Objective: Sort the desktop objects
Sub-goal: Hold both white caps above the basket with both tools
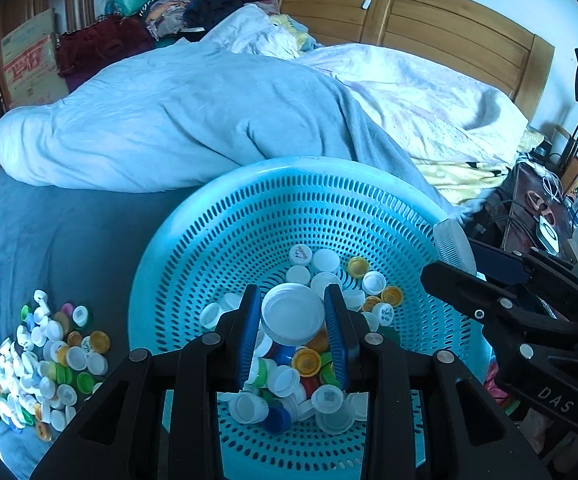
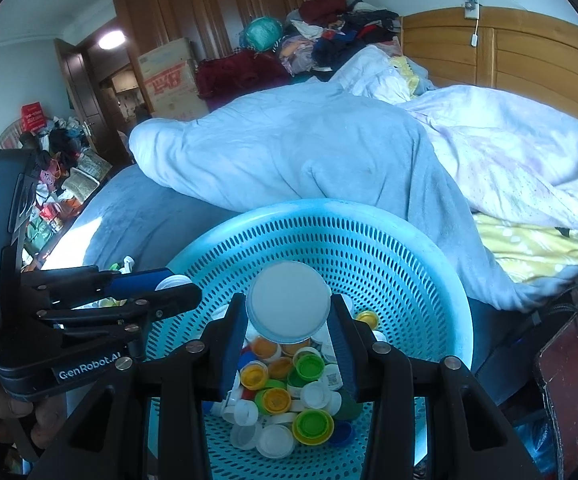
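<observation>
Two grippers over the blue perforated basket, each clamped on a large white lid. Left gripper pinches a white lid between its blue pads, narrow gap, lid tilted, above the cap pile in the basket bottom. Right gripper holds another white lid the same way, flat face toward camera, over the caps. Right gripper body also seen at right edge of left view, just beside basket rim. Left gripper enters right view from the left, close to the rim. Second heap of caps lies on the blue sheet left of the basket, apart from it. Quilt bunched just behind the far rim; open sheet only at left
</observation>
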`<state>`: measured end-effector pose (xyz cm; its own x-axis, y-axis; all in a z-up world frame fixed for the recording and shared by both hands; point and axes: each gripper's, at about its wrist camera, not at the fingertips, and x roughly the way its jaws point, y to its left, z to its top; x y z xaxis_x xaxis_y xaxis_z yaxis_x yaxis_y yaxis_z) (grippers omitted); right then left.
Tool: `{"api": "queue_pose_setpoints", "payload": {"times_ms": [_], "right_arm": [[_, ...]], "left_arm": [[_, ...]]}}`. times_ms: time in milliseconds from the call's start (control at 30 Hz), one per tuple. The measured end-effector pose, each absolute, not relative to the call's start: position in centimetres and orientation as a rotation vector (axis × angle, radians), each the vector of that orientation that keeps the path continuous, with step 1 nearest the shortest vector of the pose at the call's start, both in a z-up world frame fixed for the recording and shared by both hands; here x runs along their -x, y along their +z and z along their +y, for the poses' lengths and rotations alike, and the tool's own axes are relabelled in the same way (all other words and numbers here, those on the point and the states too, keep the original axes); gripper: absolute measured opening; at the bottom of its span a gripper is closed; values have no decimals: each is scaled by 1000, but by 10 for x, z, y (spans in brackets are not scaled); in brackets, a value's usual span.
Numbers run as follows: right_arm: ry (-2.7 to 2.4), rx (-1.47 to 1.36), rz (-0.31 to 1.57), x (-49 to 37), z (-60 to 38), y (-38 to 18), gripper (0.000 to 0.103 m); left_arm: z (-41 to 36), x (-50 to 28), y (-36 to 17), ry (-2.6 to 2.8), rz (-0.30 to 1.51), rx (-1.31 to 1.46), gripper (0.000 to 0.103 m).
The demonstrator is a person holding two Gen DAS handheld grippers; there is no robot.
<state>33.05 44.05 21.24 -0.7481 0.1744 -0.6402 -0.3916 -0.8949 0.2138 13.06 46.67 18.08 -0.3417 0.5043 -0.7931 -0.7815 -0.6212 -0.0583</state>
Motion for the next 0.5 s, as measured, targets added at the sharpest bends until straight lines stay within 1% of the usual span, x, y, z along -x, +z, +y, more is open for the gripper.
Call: {"api": "queue_pose_setpoints", "payload": {"times_ms": [500], "right_arm": [[2638, 935, 492, -325, 439, 208, 45]], "left_arm": [[468, -129, 182, 2032, 419, 1030, 27]]}}
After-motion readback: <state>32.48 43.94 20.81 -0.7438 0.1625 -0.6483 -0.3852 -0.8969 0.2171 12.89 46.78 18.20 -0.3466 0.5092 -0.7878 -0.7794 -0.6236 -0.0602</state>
